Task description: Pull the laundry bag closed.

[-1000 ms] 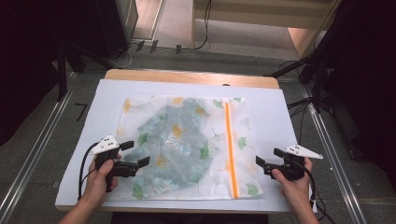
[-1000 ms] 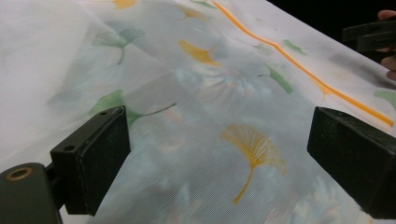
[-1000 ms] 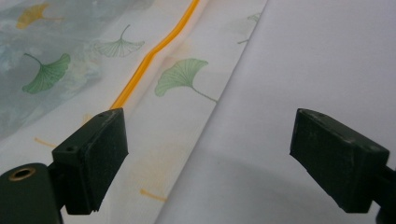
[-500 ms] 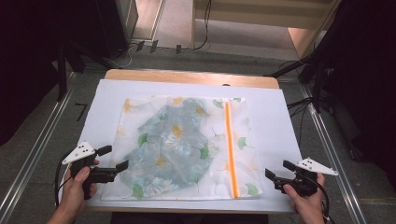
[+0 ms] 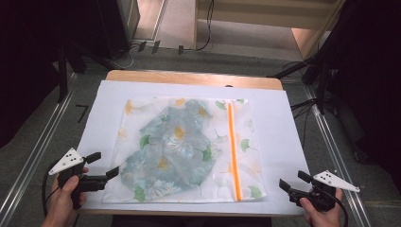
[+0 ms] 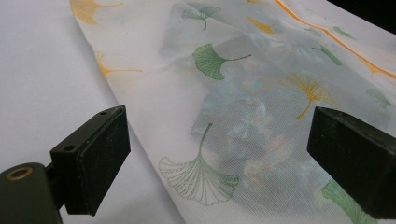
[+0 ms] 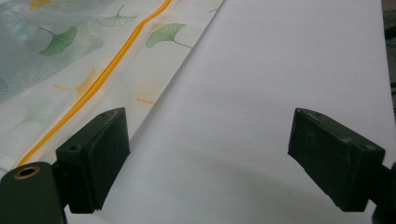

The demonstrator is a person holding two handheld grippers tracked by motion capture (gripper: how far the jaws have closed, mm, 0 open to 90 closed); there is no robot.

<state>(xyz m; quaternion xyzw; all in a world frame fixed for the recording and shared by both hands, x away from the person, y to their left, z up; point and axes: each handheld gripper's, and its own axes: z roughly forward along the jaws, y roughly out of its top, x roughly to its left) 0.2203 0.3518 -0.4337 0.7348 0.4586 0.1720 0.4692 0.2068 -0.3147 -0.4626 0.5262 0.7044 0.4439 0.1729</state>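
2 spread-jawed grippers flank my sheer ginkgo-print mesh zip bag [image 5: 189,151]: left gripper [image 5: 101,169] at its near-left corner, right gripper [image 5: 292,183] farther off.

A wooden table [image 5: 194,78] stands on a grey floor [image 5: 38,142], most of its top covered by a white sheet [image 5: 283,127]. Metal rails [image 5: 331,142] run along the floor on either side of it. Black cables [image 5: 205,28] trail across the floor beyond the far edge, near dark stands [image 5: 326,71]. Pale wooden furniture [image 5: 312,38] sits at the back right. Both flanks of the room lie in deep shadow.
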